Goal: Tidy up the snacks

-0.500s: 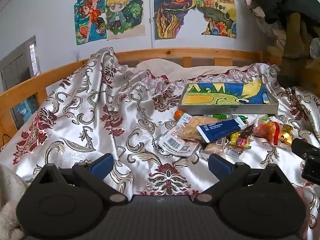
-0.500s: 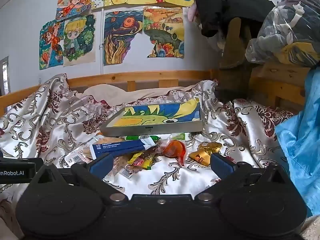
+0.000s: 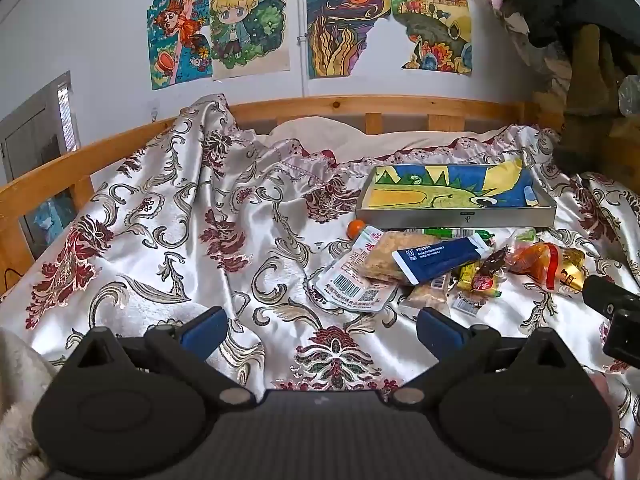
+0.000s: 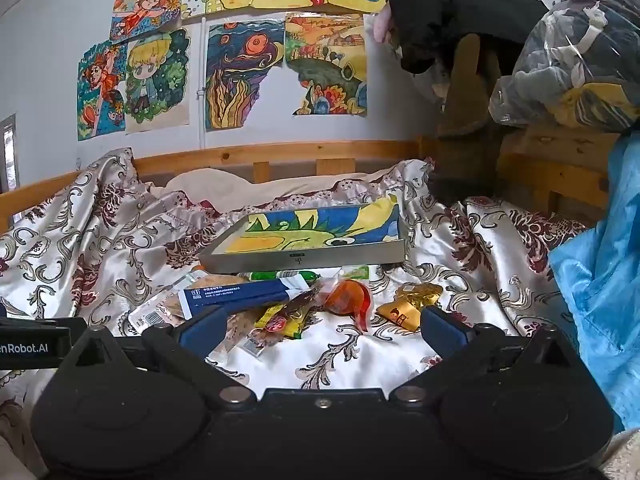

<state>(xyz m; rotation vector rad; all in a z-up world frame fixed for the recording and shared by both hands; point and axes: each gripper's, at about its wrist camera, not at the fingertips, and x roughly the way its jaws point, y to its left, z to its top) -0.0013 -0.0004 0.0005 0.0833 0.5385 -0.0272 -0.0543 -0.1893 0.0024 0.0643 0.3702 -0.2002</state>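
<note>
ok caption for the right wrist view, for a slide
Open right tongs hover over a snack pile on the bedspread, before a painted tray.

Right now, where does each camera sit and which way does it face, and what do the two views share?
Left wrist: on the left gripper, tilted down across the patterned bedspread at the snack pile; own open fingers show, the other gripper at right edge.
Right wrist: on the right gripper, facing the tray and the snacks before it; own open fingers show.
Shared: tray, blue packet, wall drawings, wooden bed rail.
</note>
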